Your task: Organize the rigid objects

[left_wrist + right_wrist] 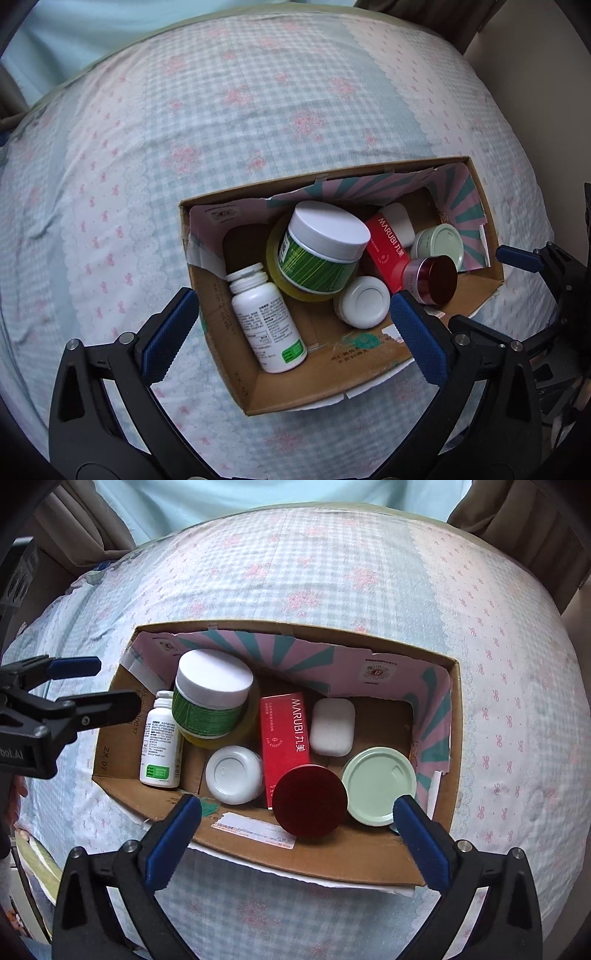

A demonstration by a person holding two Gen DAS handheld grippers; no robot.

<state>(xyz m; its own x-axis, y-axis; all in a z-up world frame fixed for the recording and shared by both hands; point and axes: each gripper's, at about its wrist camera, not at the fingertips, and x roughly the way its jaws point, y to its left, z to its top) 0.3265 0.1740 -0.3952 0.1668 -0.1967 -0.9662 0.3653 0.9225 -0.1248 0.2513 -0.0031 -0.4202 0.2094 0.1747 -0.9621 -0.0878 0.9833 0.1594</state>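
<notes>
Box: the cardboard box [332, 853] sits on the bed [332, 572], its inner flaps partly covering the walls.
Contents: a green-labelled jar [212, 698] rests on a yellow tape roll [251, 716], mostly hidden; at its 8 o'clock lies a white bottle [160, 746].
Half-hidden: the red carton [284, 734] is cut off by a dark red lid [310, 801]; the white case [332, 726] lies just beside the carton.
Left gripper [295, 332]: jaws wide apart, holding nothing.
Right gripper [297, 834]: jaws wide apart, empty, over the near wall.
</notes>
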